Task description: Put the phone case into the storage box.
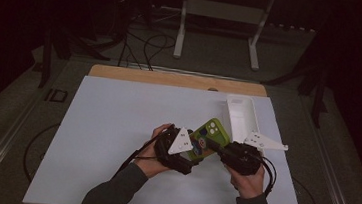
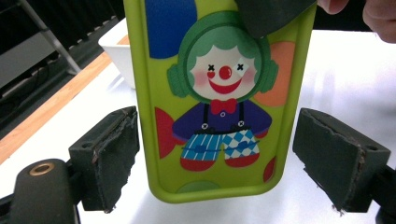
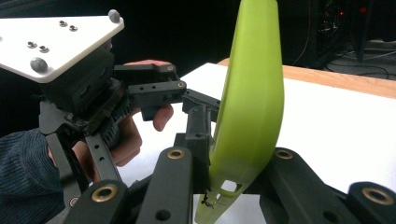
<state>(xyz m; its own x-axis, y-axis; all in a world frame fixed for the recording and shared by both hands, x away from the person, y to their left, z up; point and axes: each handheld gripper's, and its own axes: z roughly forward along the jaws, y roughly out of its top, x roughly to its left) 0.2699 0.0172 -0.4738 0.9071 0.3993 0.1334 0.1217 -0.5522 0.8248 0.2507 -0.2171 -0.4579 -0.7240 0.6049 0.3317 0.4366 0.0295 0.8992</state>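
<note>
A lime-green phone case (image 1: 210, 135) printed with a clown (image 2: 219, 93) is held upright above the white table top, between both hands. My left gripper (image 1: 195, 148) spans its lower end, one pad against each long edge (image 2: 217, 154). My right gripper (image 1: 211, 144) is shut on the case's front and back, with the thin green edge (image 3: 254, 93) rising between its jaws (image 3: 233, 172). One of its dark pads (image 2: 271, 14) covers the case's upper part in the left gripper view. The left gripper's finger (image 3: 198, 126) presses the case's edge in the right gripper view.
A white rectangular tray (image 1: 242, 115) lies at the back right of the white table sheet (image 1: 116, 126), just beyond the case; it also appears as a white tray (image 2: 116, 46) behind the case. A wooden strip (image 1: 171, 78) runs along the far edge. Cables and a white stand (image 1: 222, 15) are on the floor behind.
</note>
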